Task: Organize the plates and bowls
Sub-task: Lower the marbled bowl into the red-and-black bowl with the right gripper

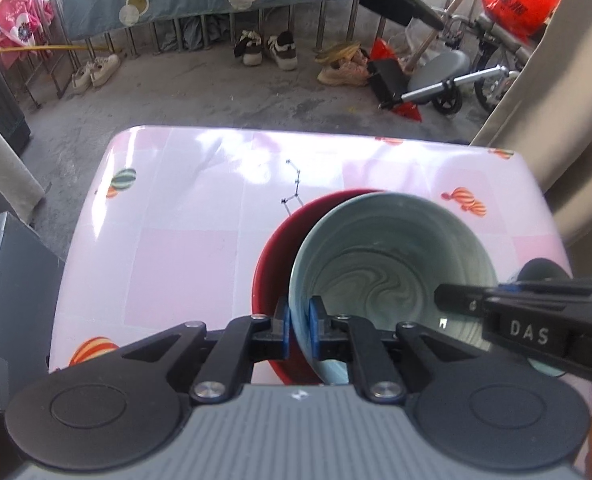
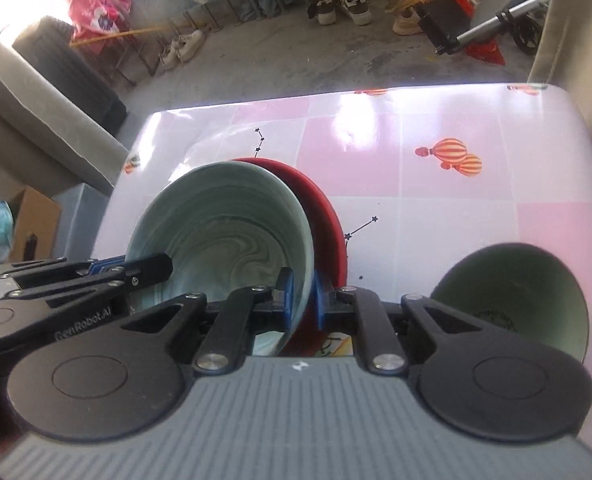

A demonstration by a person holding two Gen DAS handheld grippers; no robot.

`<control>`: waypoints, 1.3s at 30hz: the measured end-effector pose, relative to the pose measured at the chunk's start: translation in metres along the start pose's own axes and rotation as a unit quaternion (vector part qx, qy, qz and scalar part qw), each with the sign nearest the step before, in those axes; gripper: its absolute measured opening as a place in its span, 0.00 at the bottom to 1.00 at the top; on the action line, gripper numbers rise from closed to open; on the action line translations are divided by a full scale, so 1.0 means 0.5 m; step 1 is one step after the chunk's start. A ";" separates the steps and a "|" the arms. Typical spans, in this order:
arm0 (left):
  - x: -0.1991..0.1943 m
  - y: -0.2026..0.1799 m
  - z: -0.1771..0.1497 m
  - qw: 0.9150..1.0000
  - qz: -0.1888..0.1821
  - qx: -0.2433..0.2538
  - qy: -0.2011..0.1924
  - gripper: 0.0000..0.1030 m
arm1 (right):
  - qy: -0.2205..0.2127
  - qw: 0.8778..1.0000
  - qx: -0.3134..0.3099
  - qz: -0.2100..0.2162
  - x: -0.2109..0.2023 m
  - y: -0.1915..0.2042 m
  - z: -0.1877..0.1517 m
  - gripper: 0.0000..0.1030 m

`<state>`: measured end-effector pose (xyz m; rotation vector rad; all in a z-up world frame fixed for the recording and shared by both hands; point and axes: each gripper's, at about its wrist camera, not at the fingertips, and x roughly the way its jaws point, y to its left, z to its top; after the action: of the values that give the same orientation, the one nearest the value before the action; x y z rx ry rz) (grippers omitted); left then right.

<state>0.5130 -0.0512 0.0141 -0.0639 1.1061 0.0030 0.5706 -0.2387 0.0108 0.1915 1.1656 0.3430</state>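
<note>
Marbled bowl (image 1: 392,276) pinched at two rim spots above red plate (image 1: 271,264) on pink table (image 1: 183,216). Left gripper (image 1: 299,330) tilted steeply down, blue pads clamped on rim at 9 o'clock. Right gripper (image 2: 303,300) likewise angled down, clamped on rim at 3 o'clock. Green bowl (image 2: 512,292) just beside, at 3 o'clock.

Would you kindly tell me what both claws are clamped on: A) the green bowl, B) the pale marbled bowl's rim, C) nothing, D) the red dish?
B: the left claw and right claw each pinch the rim of the pale marbled bowl.
</note>
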 end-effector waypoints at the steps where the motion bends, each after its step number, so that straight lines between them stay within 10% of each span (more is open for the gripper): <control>1: 0.005 0.001 0.001 1.000 0.000 -0.002 0.006 0.12 | 0.001 1.000 -0.003 -0.003 0.001 0.003 0.002 0.10; 29: -0.075 0.061 -0.048 0.998 -0.047 -0.003 -0.034 0.43 | -0.037 0.996 -0.075 -0.040 -0.032 0.033 0.003 0.15; 39: -0.085 0.102 -0.084 0.997 -0.068 -0.021 -0.032 0.44 | -0.051 0.974 -0.189 -0.115 -0.022 0.100 -0.026 0.15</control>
<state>0.4549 -0.0013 0.0308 -0.1753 1.0364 -0.0926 0.5466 -0.1965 0.0312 -0.2551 0.9894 0.3386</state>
